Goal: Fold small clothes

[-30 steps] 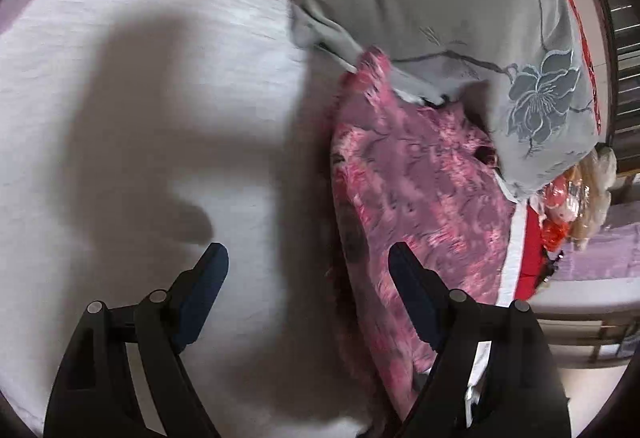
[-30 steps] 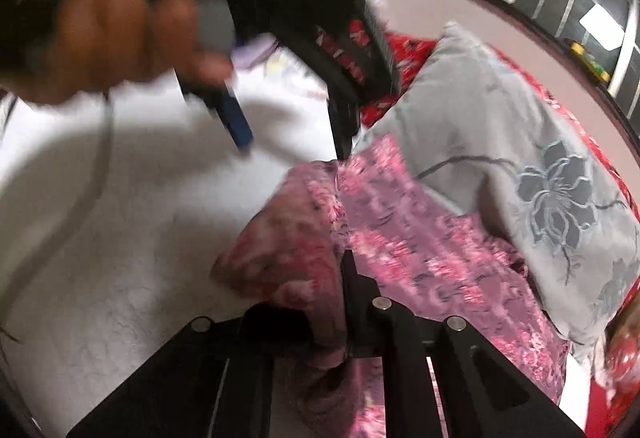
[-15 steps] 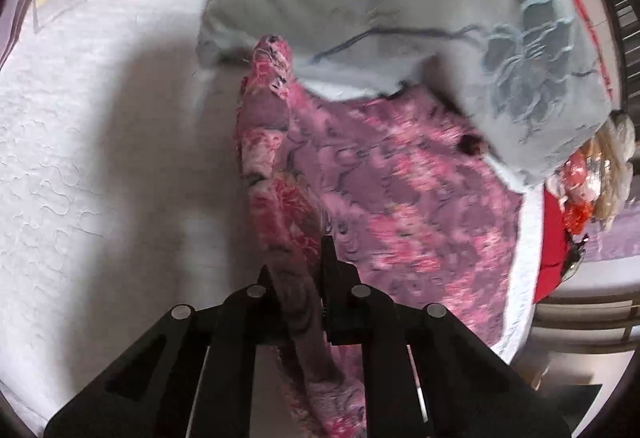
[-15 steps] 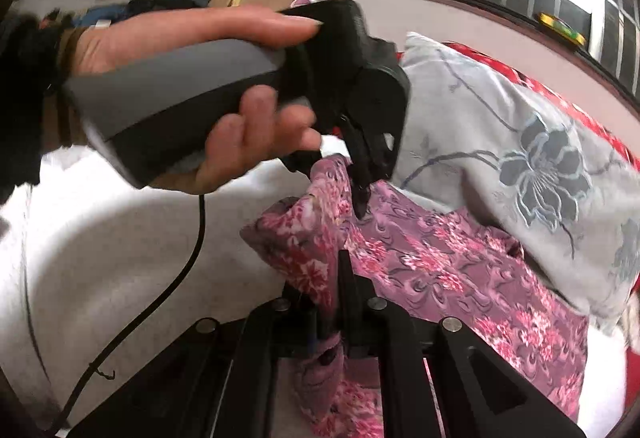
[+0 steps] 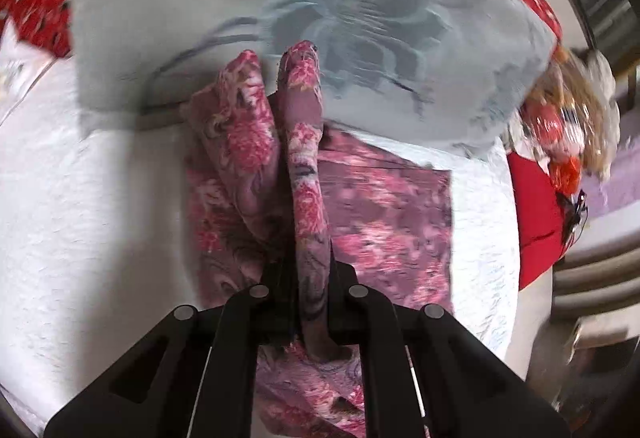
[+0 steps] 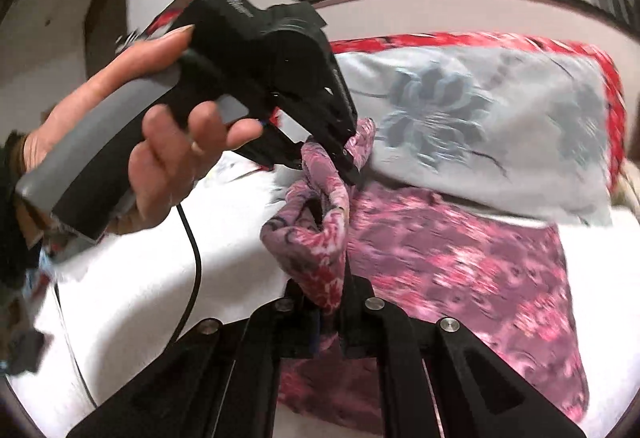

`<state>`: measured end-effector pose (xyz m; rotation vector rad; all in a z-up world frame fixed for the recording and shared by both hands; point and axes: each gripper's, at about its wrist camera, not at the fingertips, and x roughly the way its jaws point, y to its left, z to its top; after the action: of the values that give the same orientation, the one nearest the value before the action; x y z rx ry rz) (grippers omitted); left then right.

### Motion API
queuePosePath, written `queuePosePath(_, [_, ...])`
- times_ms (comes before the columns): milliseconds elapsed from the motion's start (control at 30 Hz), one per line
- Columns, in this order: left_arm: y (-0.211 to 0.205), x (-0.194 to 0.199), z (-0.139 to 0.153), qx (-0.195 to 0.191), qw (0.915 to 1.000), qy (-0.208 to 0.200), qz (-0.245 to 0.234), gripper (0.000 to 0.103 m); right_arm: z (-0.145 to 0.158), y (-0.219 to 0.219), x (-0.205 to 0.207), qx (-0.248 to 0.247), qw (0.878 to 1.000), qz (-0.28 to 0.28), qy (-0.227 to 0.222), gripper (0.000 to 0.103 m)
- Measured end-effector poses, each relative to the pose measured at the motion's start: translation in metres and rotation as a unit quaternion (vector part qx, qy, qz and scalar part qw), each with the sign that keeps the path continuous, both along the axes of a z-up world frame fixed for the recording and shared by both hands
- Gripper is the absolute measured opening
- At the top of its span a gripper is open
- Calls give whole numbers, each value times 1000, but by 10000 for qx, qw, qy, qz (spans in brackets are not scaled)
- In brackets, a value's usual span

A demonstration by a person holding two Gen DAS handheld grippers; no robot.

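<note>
Pinching pink floral garment (image 5: 308,173) edge, left claw (image 5: 310,278) clamped, right claw (image 6: 328,302) clamped likewise.

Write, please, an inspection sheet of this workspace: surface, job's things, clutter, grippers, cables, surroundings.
Surface: white quilted bedspread, red patterned cover at its far edge.
Job's things: pink floral garment, one edge lifted and bunched, the rest flat on the bedspread.
Clutter: grey flowered pillow overlapping the garment's far end; blurred red and orange items beside the bed.
Grippers: left gripper shut on the garment's fold; right gripper shut on the same lifted edge.
Cables: black cable hanging from the left handle.
Surroundings: barred window, wall, wooden trim.
</note>
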<state>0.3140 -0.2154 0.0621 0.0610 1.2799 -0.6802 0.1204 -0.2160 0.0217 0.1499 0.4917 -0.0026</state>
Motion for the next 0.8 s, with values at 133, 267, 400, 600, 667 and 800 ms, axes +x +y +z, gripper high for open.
queuePosePath(133, [-50,-24,-1,-20,9996,-63,-285,6,-1,-44,-23,392,9986,-355,-20,5])
queuePosePath(267, [-98,-47,-10,50,9984,-49,-560,6,-4,-83,-46,770,9946,-693,-11,5])
queuePosePath(400, [-139,-65,-35,191,9970,127,-743,6,-14,-117,-71,1112,9882,-1054,65,5])
queuePosePath(600, [-151,-75,-62,163,9966,451,-667,16,-62,-164,-87,2012,9659,-1477,693,5])
queuePosePath(667, [-135,-68,-52,-199,9964,606,-565,21,-80,-175,-85,2274,9558,-1535,1052,15])
queuePosePath(800, [-76,-46,-20,-643,9979,117,-26,49,-83,-185,-93,2350,9538,-1367,1275,23])
